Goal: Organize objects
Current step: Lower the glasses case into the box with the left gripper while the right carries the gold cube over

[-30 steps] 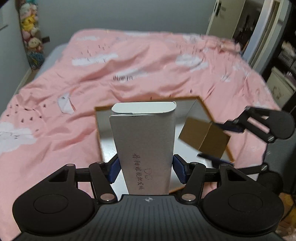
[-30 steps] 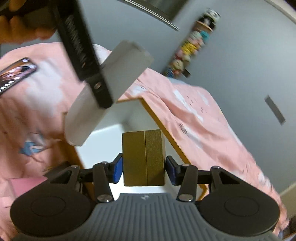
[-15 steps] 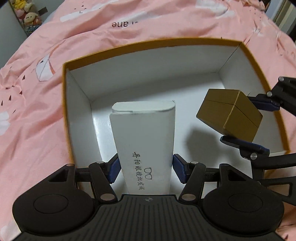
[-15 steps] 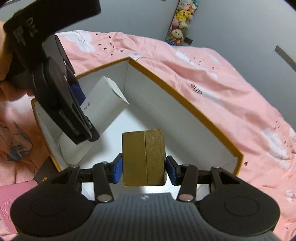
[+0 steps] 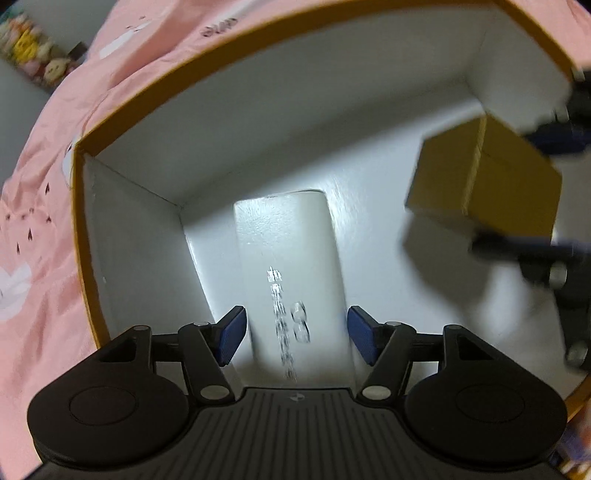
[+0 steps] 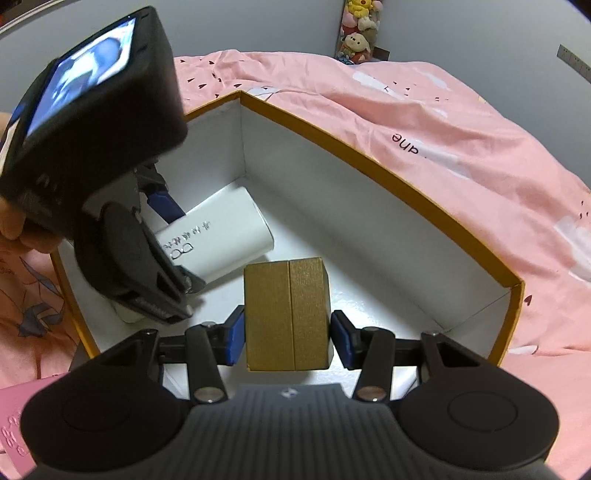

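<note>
A white glasses box (image 5: 288, 251) with black print lies on the floor of a big open box with an orange rim (image 5: 221, 74), near its left wall. My left gripper (image 5: 297, 332) straddles it; its jaws are opening and the blue pads stand just off the box's sides. In the right wrist view the white box (image 6: 221, 229) lies under the left gripper (image 6: 173, 243). My right gripper (image 6: 288, 338) is shut on a gold cube box (image 6: 286, 310) held above the floor inside the orange-rimmed box (image 6: 369, 155). The gold box (image 5: 480, 177) shows at the right in the left wrist view.
The big box sits on a bed with a pink patterned duvet (image 6: 461, 122). Plush toys (image 6: 356, 33) hang against the grey wall behind. A pink item (image 6: 11, 424) lies at the lower left. A person's hand (image 6: 11, 221) holds the left gripper.
Both grippers came down into the big box. The white box now lies on its floor and the left jaws have parted from it. The gold box stays gripped.
</note>
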`<state>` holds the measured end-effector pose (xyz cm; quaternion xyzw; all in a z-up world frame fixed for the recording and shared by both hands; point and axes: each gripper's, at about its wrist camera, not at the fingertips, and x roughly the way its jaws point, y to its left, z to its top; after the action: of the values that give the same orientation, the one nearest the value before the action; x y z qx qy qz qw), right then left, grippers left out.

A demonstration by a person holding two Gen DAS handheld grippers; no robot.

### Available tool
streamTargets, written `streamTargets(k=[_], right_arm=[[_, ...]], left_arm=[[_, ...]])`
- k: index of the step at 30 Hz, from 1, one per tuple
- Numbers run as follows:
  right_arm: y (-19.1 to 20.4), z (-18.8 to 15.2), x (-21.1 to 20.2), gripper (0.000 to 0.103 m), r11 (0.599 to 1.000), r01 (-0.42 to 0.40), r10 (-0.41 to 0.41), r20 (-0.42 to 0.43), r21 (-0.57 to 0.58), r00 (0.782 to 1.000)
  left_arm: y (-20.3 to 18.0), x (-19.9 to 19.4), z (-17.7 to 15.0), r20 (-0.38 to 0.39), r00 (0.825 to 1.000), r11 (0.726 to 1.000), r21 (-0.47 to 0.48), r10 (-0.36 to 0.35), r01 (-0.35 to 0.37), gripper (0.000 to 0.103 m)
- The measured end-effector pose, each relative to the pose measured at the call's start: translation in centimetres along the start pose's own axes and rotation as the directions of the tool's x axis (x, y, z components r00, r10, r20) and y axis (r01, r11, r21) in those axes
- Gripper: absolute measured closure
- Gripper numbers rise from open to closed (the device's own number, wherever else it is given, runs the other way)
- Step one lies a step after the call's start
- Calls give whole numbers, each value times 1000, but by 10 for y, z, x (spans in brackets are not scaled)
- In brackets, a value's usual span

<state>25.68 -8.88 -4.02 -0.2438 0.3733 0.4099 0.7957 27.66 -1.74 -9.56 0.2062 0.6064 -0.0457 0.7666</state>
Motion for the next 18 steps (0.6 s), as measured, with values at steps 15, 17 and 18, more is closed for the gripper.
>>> streamTargets(k=[15,17,18], right_arm=[[-16,7,25,53,1000,-19,19,-8,18,1000],[-18,7,25,53,1000,-20,20,-10,20,1000],[-19,7,25,53,1000,-19,20,-11,19,1000]], left_arm=[[-8,-20,27,210,977,959,282,-28,-33,27],[-14,-14,31,218,976,943,324,10,-82,28],[-17,-11,31,223,975,933,346,24,-102,28]])
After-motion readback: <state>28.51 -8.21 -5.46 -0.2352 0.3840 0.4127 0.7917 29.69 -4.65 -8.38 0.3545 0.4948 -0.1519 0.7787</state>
